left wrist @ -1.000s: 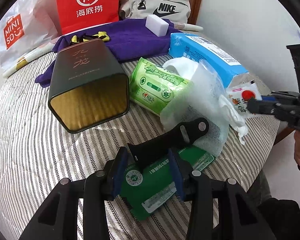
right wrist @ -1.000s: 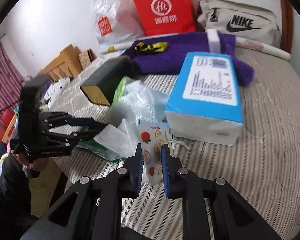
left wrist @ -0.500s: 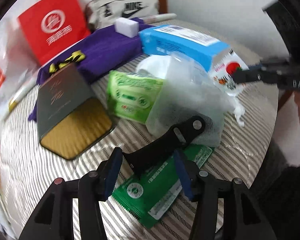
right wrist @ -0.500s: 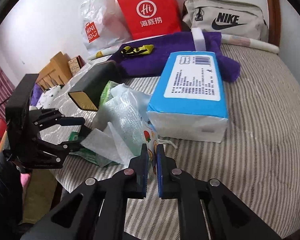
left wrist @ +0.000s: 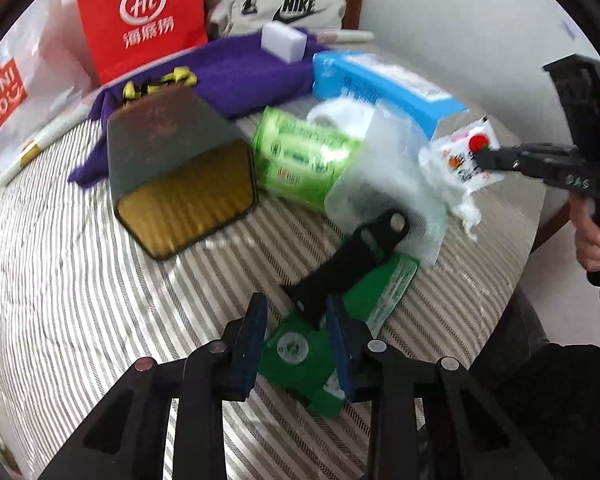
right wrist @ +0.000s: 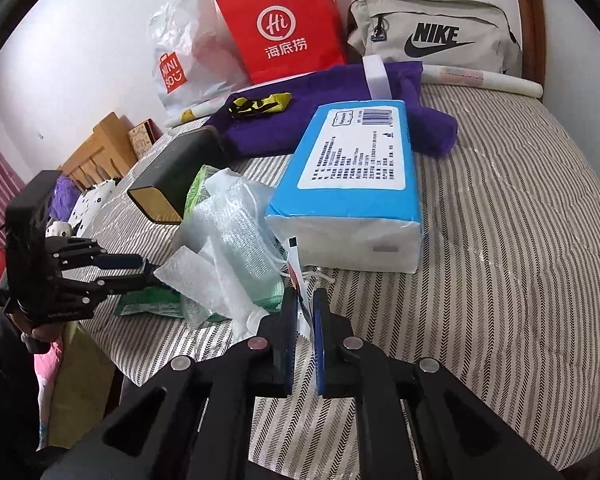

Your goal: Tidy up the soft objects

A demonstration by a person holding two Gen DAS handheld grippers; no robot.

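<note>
Since a second ago my right gripper (right wrist: pixel 303 304) has closed from a small gap onto the fruit-printed sachet (right wrist: pixel 300 280) and lifted it on edge; it is now pinched thin between the blue pads, near 6 o'clock in the right wrist view. In the left wrist view that same sachet (left wrist: pixel 466 156) hangs from the right gripper's tips at about 3 o'clock, just beside the white gauze pouch (left wrist: pixel 384 172).

My left gripper (left wrist: pixel 296 332) is closing at a narrow gap around the green flat packet (left wrist: pixel 300 356), which sits between the pads at 6 o'clock. I cannot tell through the blur whether the pads already press on it. A black strap (left wrist: pixel 352 260) lies across the packet's far end, running toward 1 o'clock.

Toward 12 o'clock of the gauze pouch sits the green tissue pack (left wrist: pixel 304 156), with the blue tissue pack (left wrist: pixel 384 84) at 1 o'clock. The dark tin (left wrist: pixel 180 168) lies on its side at 10 o'clock, its gold end facing me. Behind these a purple towel (left wrist: pixel 240 72) carries a white sponge block (left wrist: pixel 284 42) and a yellow-and-black item (left wrist: pixel 160 86). All of it rests on the striped bed cover (left wrist: pixel 80 300).
</note>
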